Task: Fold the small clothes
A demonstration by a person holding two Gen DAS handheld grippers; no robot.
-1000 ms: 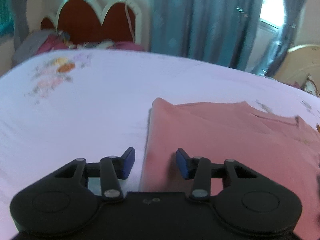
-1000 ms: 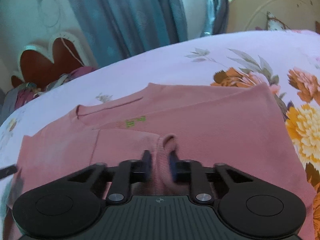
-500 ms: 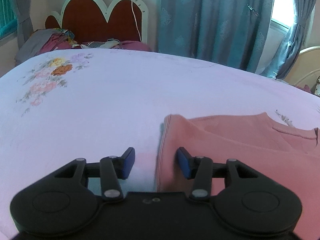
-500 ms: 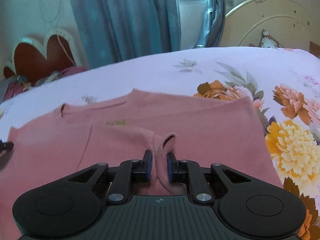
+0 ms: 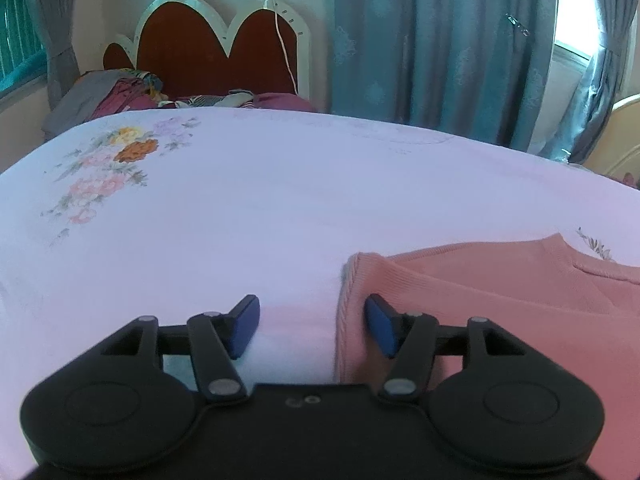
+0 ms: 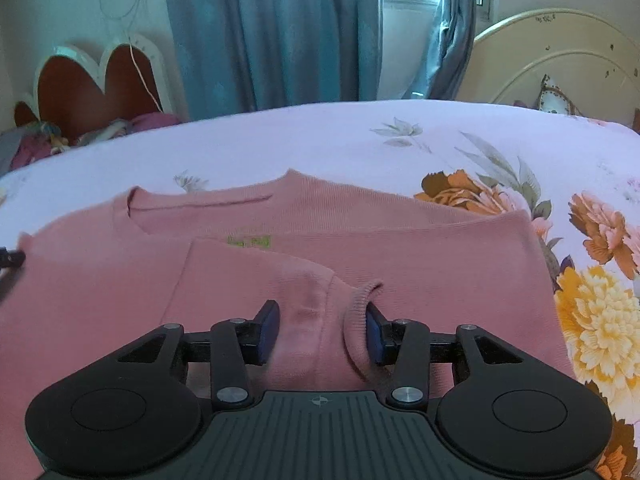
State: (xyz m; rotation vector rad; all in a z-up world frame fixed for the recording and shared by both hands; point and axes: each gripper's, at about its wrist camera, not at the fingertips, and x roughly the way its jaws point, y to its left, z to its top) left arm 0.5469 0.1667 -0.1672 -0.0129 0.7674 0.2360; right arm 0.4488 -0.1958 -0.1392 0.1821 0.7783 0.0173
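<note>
Room: bedroom, blue curtains (image 5: 432, 48), scalloped red headboard (image 5: 212, 56) at the far end, everything sits on a lilac floral bed (image 5: 248, 200)

Left wrist view
- left hand-held gripper (image 5: 312, 328): jaws spread wide, nothing between the blue pads
- pink sweater (image 5: 500, 308): lies flat on the bed, off to the right of this gripper; its ribbed left edge runs away from the camera, just inside the right pad
- what matters: that edge is right at the jaws, so I'd guess this hand just slides a bit right to pinch it

Right wrist view
- right hand-held gripper (image 6: 320, 332): also open, holding nothing
- sweater: spread straight ahead, neckline (image 6: 200, 208) at the far side, so the long axis of the body runs left to right across the view
- sleeve (image 6: 256, 280): folded in over the body, its ribbed cuff (image 6: 360, 304) sits between the jaws, touching the right pad
- nearer hand: right one for the cuff, left one for the side edge
- next move, my guess: both grab the near hem side and fold away toward the neckline
</note>
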